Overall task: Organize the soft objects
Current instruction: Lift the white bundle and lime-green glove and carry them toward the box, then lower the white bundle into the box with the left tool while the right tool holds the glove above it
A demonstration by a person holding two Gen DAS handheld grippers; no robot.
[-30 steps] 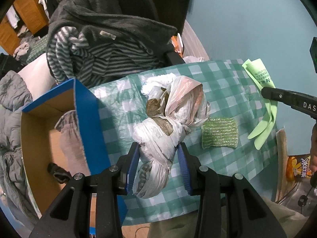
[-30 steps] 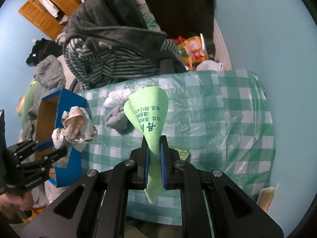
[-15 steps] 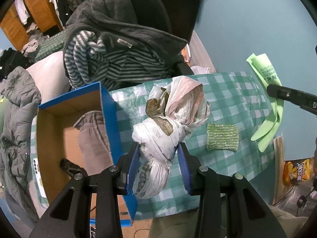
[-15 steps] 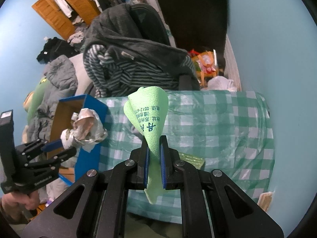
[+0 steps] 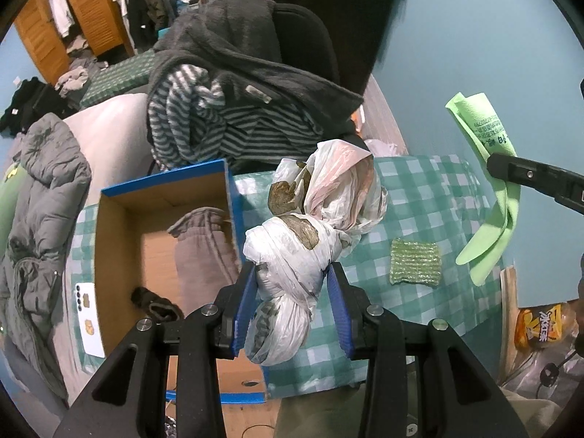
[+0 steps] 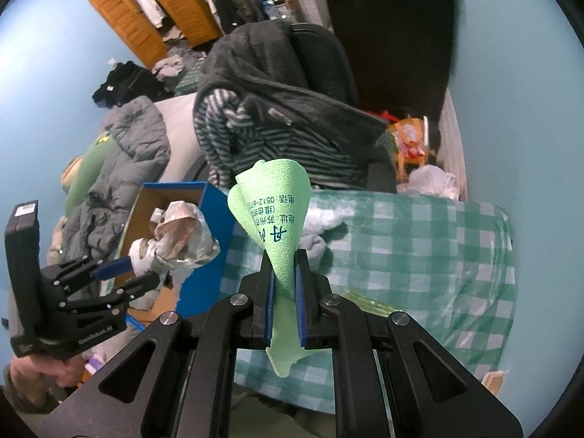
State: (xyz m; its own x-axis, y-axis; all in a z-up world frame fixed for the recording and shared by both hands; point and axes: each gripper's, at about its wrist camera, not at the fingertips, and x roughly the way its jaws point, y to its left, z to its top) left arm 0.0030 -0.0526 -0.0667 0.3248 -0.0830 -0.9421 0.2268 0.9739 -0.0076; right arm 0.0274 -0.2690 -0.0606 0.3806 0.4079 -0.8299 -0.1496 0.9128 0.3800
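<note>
My left gripper (image 5: 292, 273) is shut on a knotted bundle of white and pinkish plastic bags (image 5: 314, 219), held in the air beside the right wall of a blue cardboard box (image 5: 233, 204). From the right wrist view the same left gripper (image 6: 135, 272) holds the bag bundle (image 6: 179, 233) over the blue box (image 6: 204, 241). My right gripper (image 6: 284, 259) is shut on a light green cloth (image 6: 273, 211) with printed text, lifted above the green checked table (image 6: 419, 255). The cloth (image 5: 485, 168) hangs at the right in the left wrist view.
Inside the box lie a grey garment (image 5: 200, 248) and a dark item (image 5: 153, 303). A green scouring pad (image 5: 414, 262) lies on the table. A grey sock (image 6: 314, 244) and white plastic (image 6: 328, 215) lie behind the cloth. A chair piled with clothes (image 5: 237, 109) stands behind.
Both grippers have risen with their loads. The bag bundle has shifted left towards the box, whose inside now shows more fully. The green cloth hangs higher above the table.
</note>
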